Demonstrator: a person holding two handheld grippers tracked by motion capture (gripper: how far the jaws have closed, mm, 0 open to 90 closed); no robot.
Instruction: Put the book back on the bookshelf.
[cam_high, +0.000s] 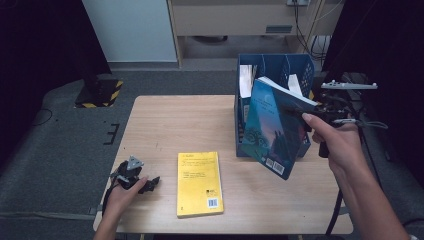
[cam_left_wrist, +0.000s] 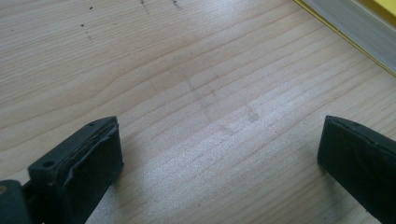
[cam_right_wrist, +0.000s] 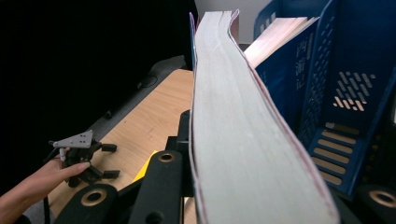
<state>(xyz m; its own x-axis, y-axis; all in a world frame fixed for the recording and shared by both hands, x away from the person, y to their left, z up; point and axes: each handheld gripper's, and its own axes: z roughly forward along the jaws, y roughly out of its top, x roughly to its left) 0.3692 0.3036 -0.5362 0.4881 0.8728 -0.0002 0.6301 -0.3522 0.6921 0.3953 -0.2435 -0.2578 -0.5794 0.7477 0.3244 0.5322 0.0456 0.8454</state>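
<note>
Pale wooden table (cam_high: 165, 125) fills the middle of the high view, its grain running across it. Toward the upper right of that frame stands a blue perforated plastic file rack (cam_high: 274, 67) with upright dividers and white papers inside. In front of the rack, tilted and clear of the table, hangs a thick dark-blue paperback book (cam_high: 272, 127); the right gripper (cam_high: 305, 114) is clamped on its upper right edge, and the right gripper view looks along the book's pale page block (cam_right_wrist: 233, 140) between the jaws. A flat yellow paperback book (cam_high: 199, 183) lies at lower centre. At the lower left, the left gripper (cam_high: 150, 182) rests on the table, jaws wide apart over bare wood, holding nothing, near the yellow book's edge.
</note>
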